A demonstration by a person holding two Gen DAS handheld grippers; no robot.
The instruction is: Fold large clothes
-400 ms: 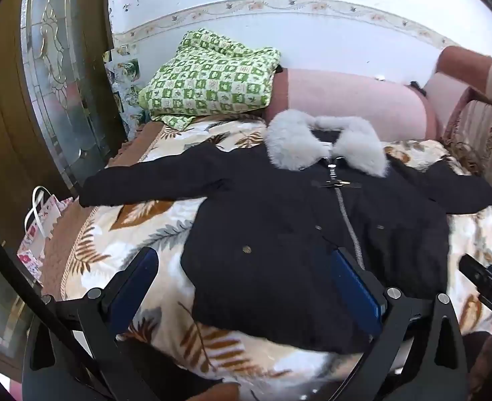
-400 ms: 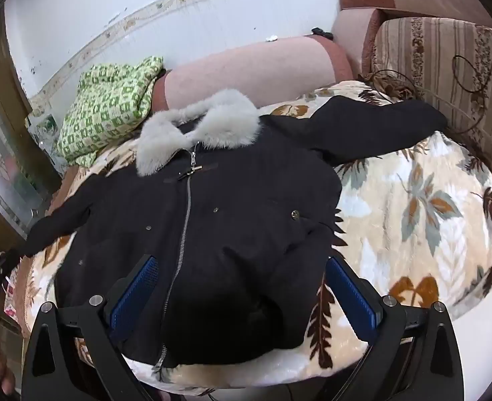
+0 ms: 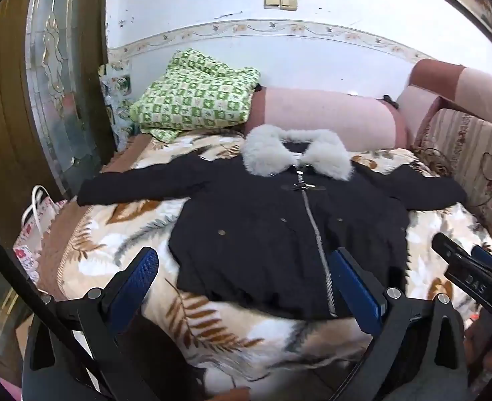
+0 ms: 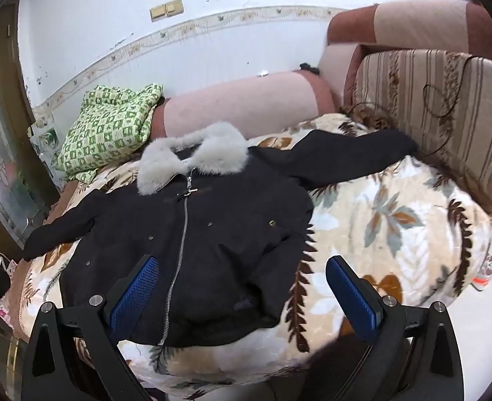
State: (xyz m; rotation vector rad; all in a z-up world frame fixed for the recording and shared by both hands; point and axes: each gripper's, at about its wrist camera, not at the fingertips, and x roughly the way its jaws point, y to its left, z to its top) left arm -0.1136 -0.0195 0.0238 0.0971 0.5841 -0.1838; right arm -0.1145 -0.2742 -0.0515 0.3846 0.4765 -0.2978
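Left wrist view: the left hand-held gripper (image 3: 242,277) is spread wide with nothing between its blue pads; the black jacket (image 3: 279,230) lies flat, zipped, sleeves out, on the leaf-print blanket (image 3: 112,240); its grey fur collar (image 3: 296,157) points toward the pink bolster (image 3: 326,117).

Right wrist view: the right hand-held gripper (image 4: 242,284) is likewise wide open and empty, above the jacket's hem; a green checked pillow (image 4: 109,130) lies beyond the collar.
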